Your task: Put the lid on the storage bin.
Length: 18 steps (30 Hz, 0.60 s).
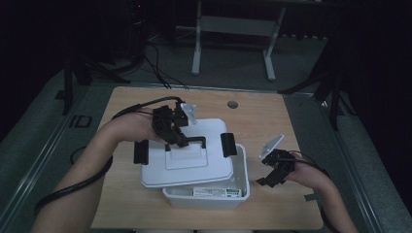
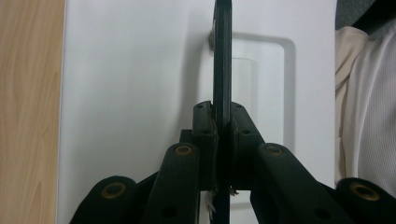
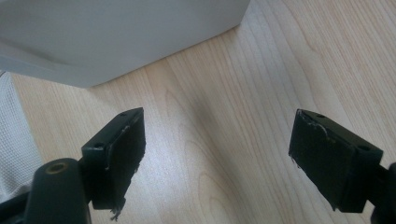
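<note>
White plastic lid (image 1: 187,162) hangs askew over its white storage box (image 1: 209,198), left gripper (image 1: 176,137) jaws clamped on its black handle (image 2: 222,56); right gripper (image 1: 273,174) waits, jaws apart.

Nothing is showing readable text. A white and green label (image 1: 217,192) is lying inside the white box (image 1: 243,191) at the lower middle of the high view, but its print is appearing too small and blurred to read.

White lid (image 1: 187,162), black handle (image 2: 222,60), light woodgrain table (image 3: 243,116).
</note>
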Each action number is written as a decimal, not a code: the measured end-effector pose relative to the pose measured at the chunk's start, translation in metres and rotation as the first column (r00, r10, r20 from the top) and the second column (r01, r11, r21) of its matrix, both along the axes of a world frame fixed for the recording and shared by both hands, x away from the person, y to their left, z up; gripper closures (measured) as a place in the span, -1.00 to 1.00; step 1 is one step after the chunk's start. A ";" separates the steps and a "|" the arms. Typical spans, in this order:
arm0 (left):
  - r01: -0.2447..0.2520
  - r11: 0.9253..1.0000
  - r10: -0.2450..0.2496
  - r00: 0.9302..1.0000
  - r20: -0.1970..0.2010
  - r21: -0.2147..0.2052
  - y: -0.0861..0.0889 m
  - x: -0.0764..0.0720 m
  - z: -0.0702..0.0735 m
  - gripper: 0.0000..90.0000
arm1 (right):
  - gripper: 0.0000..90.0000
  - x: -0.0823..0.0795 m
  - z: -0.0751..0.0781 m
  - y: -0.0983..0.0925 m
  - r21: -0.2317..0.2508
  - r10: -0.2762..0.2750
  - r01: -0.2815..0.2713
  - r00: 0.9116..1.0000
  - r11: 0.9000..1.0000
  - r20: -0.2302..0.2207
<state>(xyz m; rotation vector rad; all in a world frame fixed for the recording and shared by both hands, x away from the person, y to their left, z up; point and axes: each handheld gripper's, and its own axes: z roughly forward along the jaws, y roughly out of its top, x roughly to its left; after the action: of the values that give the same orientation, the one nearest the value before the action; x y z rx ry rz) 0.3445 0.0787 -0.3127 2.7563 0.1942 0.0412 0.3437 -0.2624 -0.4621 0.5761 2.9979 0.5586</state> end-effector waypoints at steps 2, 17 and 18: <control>0.020 1.000 -0.020 1.000 0.002 0.010 -0.009 0.001 -0.001 0.87 | -0.60 0.000 0.000 0.000 0.002 -0.006 0.006 1.000 1.000 0.001; 0.087 0.996 -0.087 0.996 -0.035 -0.005 -0.050 0.003 -0.019 0.87 | -0.60 -0.003 -0.003 -0.008 0.013 -0.014 0.014 1.000 1.000 -0.005; 0.087 0.996 -0.087 0.996 -0.035 -0.005 -0.050 0.003 -0.019 0.87 | -0.60 -0.003 -0.003 -0.008 0.013 -0.014 0.014 1.000 1.000 -0.005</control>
<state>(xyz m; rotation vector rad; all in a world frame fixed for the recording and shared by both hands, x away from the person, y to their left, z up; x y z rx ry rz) 0.3477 0.0285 -0.3318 2.7599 0.0830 -0.0309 0.3410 -0.2701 -0.4651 0.5994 2.9943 0.5772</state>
